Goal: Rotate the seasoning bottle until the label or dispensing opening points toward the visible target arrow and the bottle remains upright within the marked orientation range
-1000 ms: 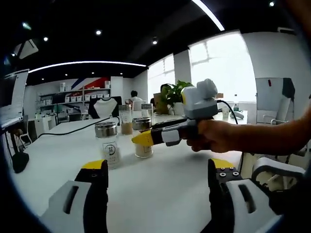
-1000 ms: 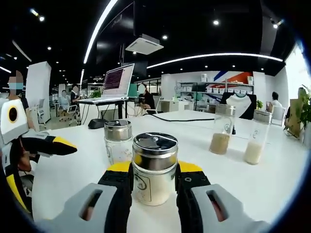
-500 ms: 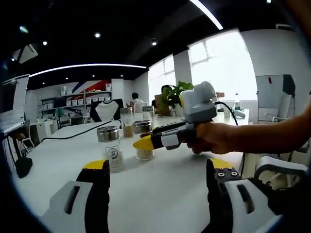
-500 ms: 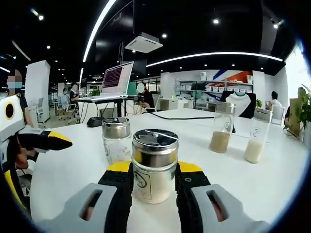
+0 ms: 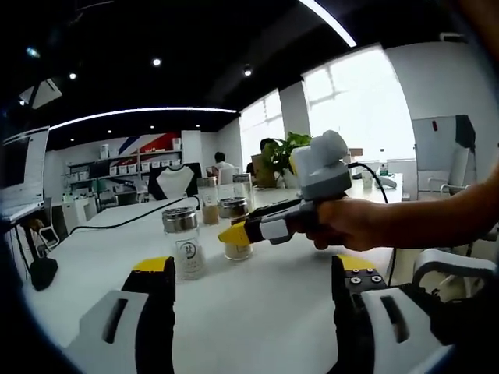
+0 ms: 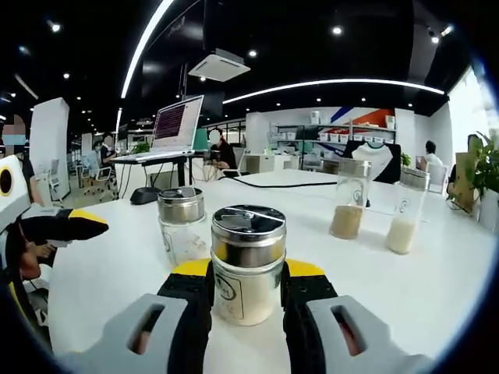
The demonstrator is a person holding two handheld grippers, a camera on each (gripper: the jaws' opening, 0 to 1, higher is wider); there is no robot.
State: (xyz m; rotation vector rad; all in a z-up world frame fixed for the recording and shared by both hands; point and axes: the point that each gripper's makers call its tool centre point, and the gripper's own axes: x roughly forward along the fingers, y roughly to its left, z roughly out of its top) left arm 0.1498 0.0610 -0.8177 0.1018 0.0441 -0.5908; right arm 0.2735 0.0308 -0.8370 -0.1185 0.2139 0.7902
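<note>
Upright between the right gripper [image 6: 245,284]'s yellow-tipped black fingers [image 6: 191,288]: a clear glass seasoning bottle with a shiny metal shaker lid [image 6: 248,265], pale powder inside, a small round label on its front, base down on the white counter [image 6: 405,288]. Fingers clenched against both sides of the glass. Just behind and to its left, a second clear glass shaker with a metal lid [image 6: 181,226], near empty. Farther back on the right, well apart, two tall clear glass jars: one with tan powder [image 6: 348,199], one with white powder [image 6: 406,212], each roughly a third full. Seen from the left gripper view, the same held bottle [image 5: 236,230] gripped by the right gripper [image 5: 242,231], with a hand [image 5: 351,222] wrapped round its grey handle and the arm reaching in from the right. Beside it, the labelled near-empty shaker standing free. Left gripper [image 5: 253,273] hovering low over bare counter, fingers [image 5: 156,300] released and spread wide, nothing between them. Around: an open office, dark ceiling with strip lights, bright windows [image 5: 351,101], a leafy green plant [image 5: 281,152], an open laptop on a stand [image 6: 175,128], a black cable [image 6: 288,185] across the counter.
</note>
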